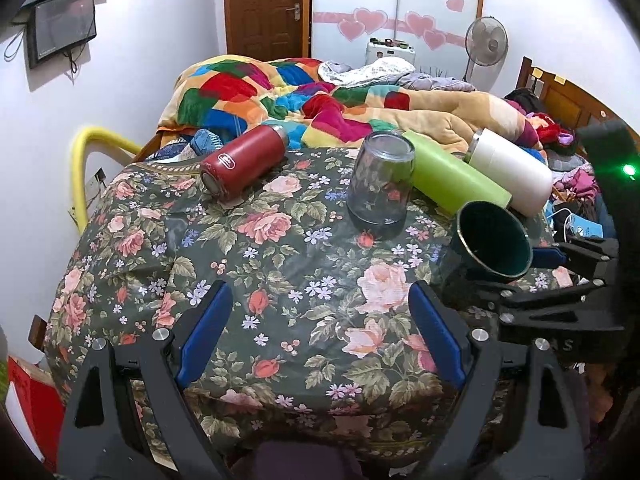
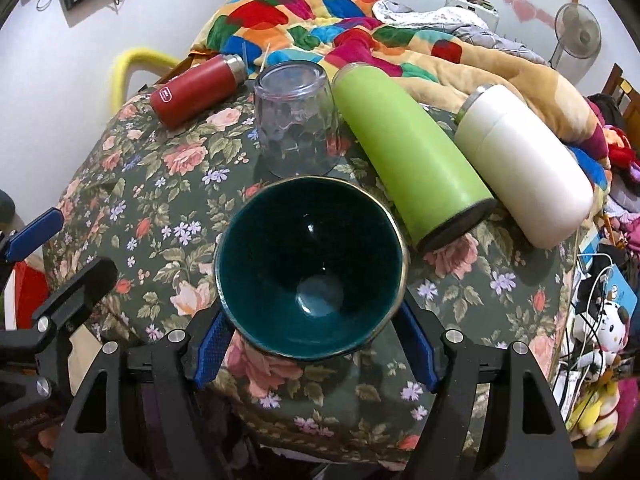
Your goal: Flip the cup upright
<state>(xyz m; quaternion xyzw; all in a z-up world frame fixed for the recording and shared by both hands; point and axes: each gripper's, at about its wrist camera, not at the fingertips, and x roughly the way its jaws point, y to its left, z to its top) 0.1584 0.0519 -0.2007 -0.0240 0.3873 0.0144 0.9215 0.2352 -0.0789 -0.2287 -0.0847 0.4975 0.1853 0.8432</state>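
A dark teal cup [image 2: 312, 268] with a thin light rim is held in my right gripper [image 2: 316, 356], tilted with its mouth facing the camera, above the floral tablecloth [image 2: 168, 184]. The blue pads [image 2: 212, 356] press on its sides. In the left wrist view the same cup [image 1: 494, 240] hangs at the right, gripped by my right gripper [image 1: 552, 258]. My left gripper [image 1: 320, 340] is open and empty over the near part of the table. A clear glass [image 1: 380, 180] stands upside down at mid-table, also in the right wrist view [image 2: 296, 120].
A red flask [image 1: 240, 160], a green bottle [image 1: 456, 176] and a white flask [image 1: 512, 168] lie on their sides at the far part of the table. A bed with a colourful quilt [image 1: 304, 92] lies behind. Cables and toys [image 2: 600, 340] are to the right.
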